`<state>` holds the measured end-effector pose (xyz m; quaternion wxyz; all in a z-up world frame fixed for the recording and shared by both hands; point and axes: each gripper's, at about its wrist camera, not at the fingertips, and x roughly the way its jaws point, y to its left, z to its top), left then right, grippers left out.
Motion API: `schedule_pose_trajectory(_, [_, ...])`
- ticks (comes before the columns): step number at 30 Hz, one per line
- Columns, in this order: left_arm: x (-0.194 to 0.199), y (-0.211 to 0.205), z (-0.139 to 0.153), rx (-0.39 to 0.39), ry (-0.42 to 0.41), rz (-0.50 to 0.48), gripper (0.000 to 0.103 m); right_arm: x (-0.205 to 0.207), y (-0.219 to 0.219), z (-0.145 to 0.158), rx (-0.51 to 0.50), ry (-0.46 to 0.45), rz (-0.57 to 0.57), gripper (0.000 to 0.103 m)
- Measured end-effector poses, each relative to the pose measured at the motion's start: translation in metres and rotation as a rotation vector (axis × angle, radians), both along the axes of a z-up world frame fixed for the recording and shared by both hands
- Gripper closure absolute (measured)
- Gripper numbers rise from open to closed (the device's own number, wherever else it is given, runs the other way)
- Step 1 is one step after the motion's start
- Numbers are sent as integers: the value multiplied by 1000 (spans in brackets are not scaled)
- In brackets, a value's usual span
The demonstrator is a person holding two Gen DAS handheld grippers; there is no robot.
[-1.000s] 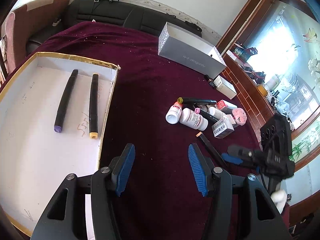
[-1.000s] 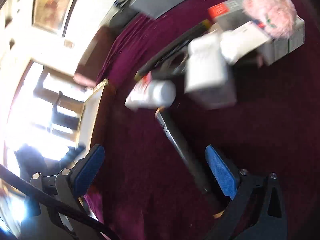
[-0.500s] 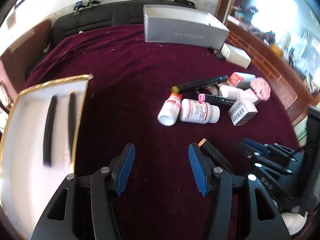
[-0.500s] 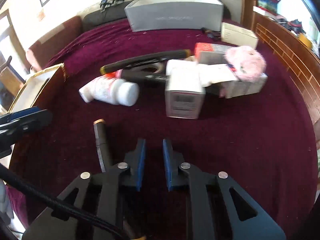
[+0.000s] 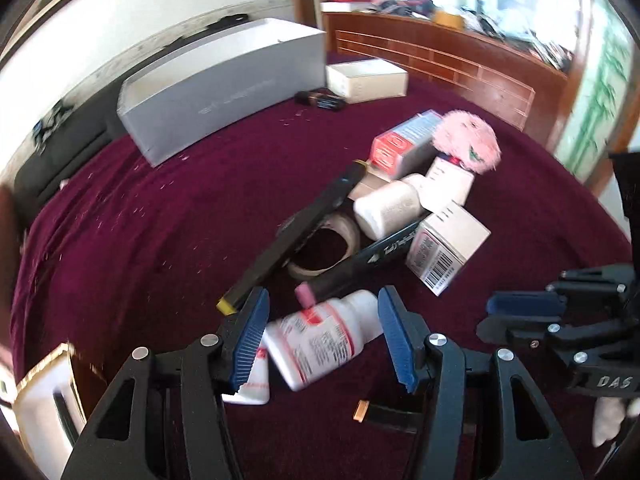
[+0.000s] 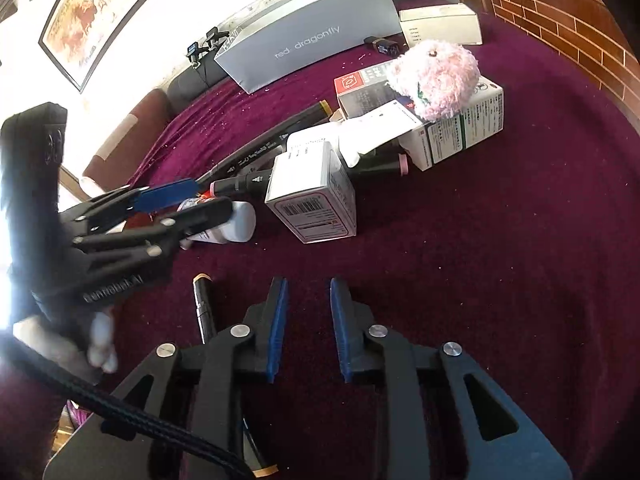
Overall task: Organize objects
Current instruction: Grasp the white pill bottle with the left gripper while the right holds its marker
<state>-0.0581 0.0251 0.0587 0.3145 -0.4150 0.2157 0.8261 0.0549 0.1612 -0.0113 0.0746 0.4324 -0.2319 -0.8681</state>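
**Q:** Where are my claws sitting right now?

**A:** My left gripper (image 5: 322, 334) tilts down over the near edge of the pile, jaws apart around a white pill bottle (image 5: 320, 344) lying on the maroon cloth (image 5: 140, 240), pads not touching it. My right gripper (image 6: 306, 330) points down at bare cloth; its jaws have just been opening a crack, nothing between them. An orange-capped marker (image 6: 204, 304) lies just left of it.

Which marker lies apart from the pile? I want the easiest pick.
The orange-capped marker, alone on the cloth just left of the right gripper; the yellow-capped and pink-capped ones lie in the pile.
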Motion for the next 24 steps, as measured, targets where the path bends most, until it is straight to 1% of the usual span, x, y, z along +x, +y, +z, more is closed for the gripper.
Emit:
schedule_pose_trajectory(2, [-1, 7, -11, -56, -58, -20, 53, -3, -1, -1, -11, 0, 1, 81])
schedule_pose_trajectory(3, [2, 10, -17, -93, -69, -40, 53, -3, 0, -1, -17, 0, 2, 81])
schedule_pose_trajectory(4, [9, 11, -17, -95, -42, -66, 55, -3, 1, -2, -26, 1, 3, 80])
schedule_pose_trajectory(5, [11, 11, -17, -94, -61, -88, 55, -1, 3, -2, -34, 1, 3, 80])
schedule_pose_trajectory(7, [12, 7, -15, -86, -92, -94, 57, -2, 5, -3, -48, 1, 2, 80])
schedule_pose_trajectory(10, [16, 5, -14, -104, -87, -102, 60, -2, 8, -5, -77, 1, 2, 79])
schedule_pose_trajectory(11, [17, 6, -13, -100, -89, -98, 63, -2, 9, -6, -86, 1, 1, 78])
schedule_pose_trajectory(12, [15, 6, -13, -93, -99, -88, 65, -2, 10, -6, -94, 1, 0, 78])
schedule_pose_trajectory(14, [17, 7, -16, -77, -103, -66, 65, -2, 11, -7, -111, 2, -1, 78])
schedule_pose_trajectory(17, [15, 9, -19, -20, -102, -3, 64, -1, 12, -8, -117, 5, -2, 78])
schedule_pose_trajectory(18, [17, 8, -21, 5, -98, 21, 63, -1, 13, -7, -116, 6, -1, 78])
schedule_pose_trajectory(20, [22, 5, -22, 28, -71, 50, 63, -3, 13, -8, -116, 8, -1, 77])
schedule_pose_trajectory(22, [28, 0, -21, 32, -61, 90, 73, 0, 14, -8, -113, 11, 0, 77])
schedule_pose_trajectory(24, [34, -10, -17, 53, -84, 133, 74, 2, 13, -8, -106, 16, -1, 77])
